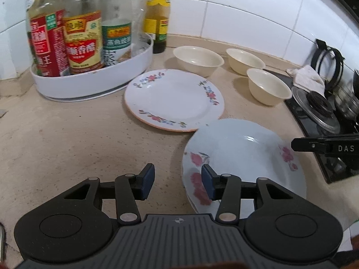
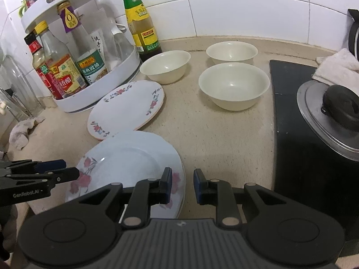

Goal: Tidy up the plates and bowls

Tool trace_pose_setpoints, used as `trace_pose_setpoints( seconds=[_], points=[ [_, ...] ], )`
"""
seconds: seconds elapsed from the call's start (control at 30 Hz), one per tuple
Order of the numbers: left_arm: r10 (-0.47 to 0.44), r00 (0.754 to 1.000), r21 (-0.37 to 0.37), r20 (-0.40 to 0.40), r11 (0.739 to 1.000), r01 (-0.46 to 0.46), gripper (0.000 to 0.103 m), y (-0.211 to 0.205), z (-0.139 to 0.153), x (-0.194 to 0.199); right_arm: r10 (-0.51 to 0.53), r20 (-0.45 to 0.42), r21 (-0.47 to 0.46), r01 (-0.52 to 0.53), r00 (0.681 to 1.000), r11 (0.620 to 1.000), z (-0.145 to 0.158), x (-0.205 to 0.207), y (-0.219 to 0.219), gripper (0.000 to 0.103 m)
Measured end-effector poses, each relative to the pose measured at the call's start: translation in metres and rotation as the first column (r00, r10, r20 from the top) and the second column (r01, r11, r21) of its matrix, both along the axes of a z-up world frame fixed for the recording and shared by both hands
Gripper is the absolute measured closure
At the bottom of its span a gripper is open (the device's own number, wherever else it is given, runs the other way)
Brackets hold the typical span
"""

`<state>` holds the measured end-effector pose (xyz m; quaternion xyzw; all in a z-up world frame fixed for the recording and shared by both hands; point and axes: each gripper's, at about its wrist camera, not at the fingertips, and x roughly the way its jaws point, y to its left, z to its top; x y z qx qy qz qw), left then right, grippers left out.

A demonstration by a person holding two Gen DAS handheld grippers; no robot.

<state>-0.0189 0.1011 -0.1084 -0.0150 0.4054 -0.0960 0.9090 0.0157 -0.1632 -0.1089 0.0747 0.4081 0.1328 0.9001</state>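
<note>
The left claw (image 1: 178, 182) hovers over the table (image 1: 78, 139) with its jaws apart and nothing between them; its right finger (image 1: 208, 185) sits above the near rim of a pale blue plate with pink flowers (image 1: 242, 157), and whether it touches the plate cannot be told. The right claw (image 2: 182, 185) hangs at the same plate's other side, jaws a little apart and gripping nothing, its left finger (image 2: 167, 185) over the rim. This blue plate lies near the table's front edge, and whether a second plate lies under it is unclear. Just behind it, with rims overlapping or touching, rests a white plate with small floral sprays and an orange rim (image 1: 174, 99), toward the middle of the table. Beyond, nearer the tiled wall at the back edge, stand three cream bowls: one (image 1: 198, 59) just behind the white plate, one (image 1: 244, 60) further along the back, and one (image 1: 268, 86) close to the black stove (image 2: 298, 134) at the table's right edge. A steel pot lid with a black knob (image 2: 332, 121) and a white cloth (image 2: 336, 67) rest on the stove. At the back left corner stands a white round rack of sauce bottles (image 1: 89, 80), with a yellow-labelled green bottle (image 1: 158, 15) beside it.
</note>
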Motion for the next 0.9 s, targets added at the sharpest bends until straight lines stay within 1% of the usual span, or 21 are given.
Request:
trace_pose_setpoints(
  seconds=[0.03, 0.1, 0.17, 0.2, 0.33, 0.37, 0.4, 0.47, 0.53, 0.57, 0.63, 0.7, 0.73, 0.8, 0.9],
  points=[
    [0.016, 1.0, -0.001, 0.002, 1.0, -0.016, 0.046, 0.002, 0.001, 0.001, 0.004, 0.003, 0.007, -0.004, 1.0, 1.0, 0.001, 0.002, -0.001, 0.081],
    [0.04, 0.999, -0.006, 0.009, 0.999, -0.04, 0.04, 0.005, 0.002, 0.003, 0.01, 0.013, 0.012, -0.01, 1.0, 1.0, 0.003, 0.006, -0.003, 0.081],
    [0.065, 0.998, -0.01, 0.016, 0.998, -0.065, 0.036, 0.007, 0.004, 0.005, 0.019, 0.025, 0.01, -0.019, 1.0, 1.0, 0.006, 0.012, -0.004, 0.081],
    [0.078, 0.997, -0.01, 0.019, 0.997, -0.078, 0.032, 0.009, 0.005, 0.007, 0.022, 0.03, 0.011, -0.022, 0.999, 1.0, 0.007, 0.015, -0.005, 0.081],
    [0.137, 0.99, -0.017, 0.03, 0.991, -0.136, 0.024, 0.016, 0.008, 0.015, 0.049, 0.034, 0.04, -0.05, 0.998, 0.998, 0.011, 0.03, -0.005, 0.079],
    [0.15, 0.988, -0.025, 0.035, 0.989, -0.149, 0.018, 0.019, 0.008, 0.018, 0.054, 0.035, 0.047, -0.056, 0.998, 0.997, 0.012, 0.035, -0.005, 0.078],
    [0.162, 0.986, -0.036, 0.046, 0.986, -0.161, 0.014, 0.022, 0.008, 0.021, 0.062, 0.038, 0.053, -0.064, 0.997, 0.997, 0.012, 0.039, -0.004, 0.077],
    [0.178, 0.983, -0.042, 0.051, 0.984, -0.176, 0.014, 0.027, 0.009, 0.027, 0.069, 0.041, 0.051, -0.071, 0.997, 0.996, 0.011, 0.047, -0.001, 0.075],
    [0.187, 0.982, -0.058, 0.042, 0.981, -0.184, 0.012, 0.034, 0.007, 0.036, 0.056, 0.025, 0.05, -0.057, 0.998, 0.997, 0.01, 0.055, 0.002, 0.074],
    [0.178, 0.983, -0.075, 0.033, 0.982, -0.175, 0.011, 0.038, 0.004, 0.041, 0.056, 0.017, 0.063, -0.057, 0.998, 0.996, 0.01, 0.059, 0.003, 0.072],
    [0.162, 0.987, -0.111, -0.008, 0.981, -0.162, 0.011, 0.045, -0.002, 0.054, 0.047, 0.005, 0.075, -0.047, 0.999, 0.996, 0.008, 0.065, 0.006, 0.069],
    [0.151, 0.988, -0.17, -0.031, 0.973, -0.155, 0.012, 0.052, -0.007, 0.065, 0.028, -0.016, 0.087, -0.027, 0.999, 0.996, 0.007, 0.072, 0.01, 0.068],
    [0.154, 0.987, -0.187, -0.036, 0.97, -0.158, 0.012, 0.055, -0.009, 0.069, 0.04, -0.018, 0.095, -0.038, 0.999, 0.995, 0.007, 0.075, 0.012, 0.066],
    [0.143, 0.989, -0.197, -0.031, 0.97, -0.146, 0.012, 0.06, -0.009, 0.076, 0.036, -0.014, 0.075, -0.035, 0.999, 0.997, 0.009, 0.082, 0.018, 0.065],
    [0.125, 0.992, -0.175, -0.011, 0.977, -0.125, 0.014, 0.063, -0.008, 0.087, 0.028, -0.005, 0.076, -0.028, 1.0, 0.997, 0.011, 0.094, 0.023, 0.062]
  ],
)
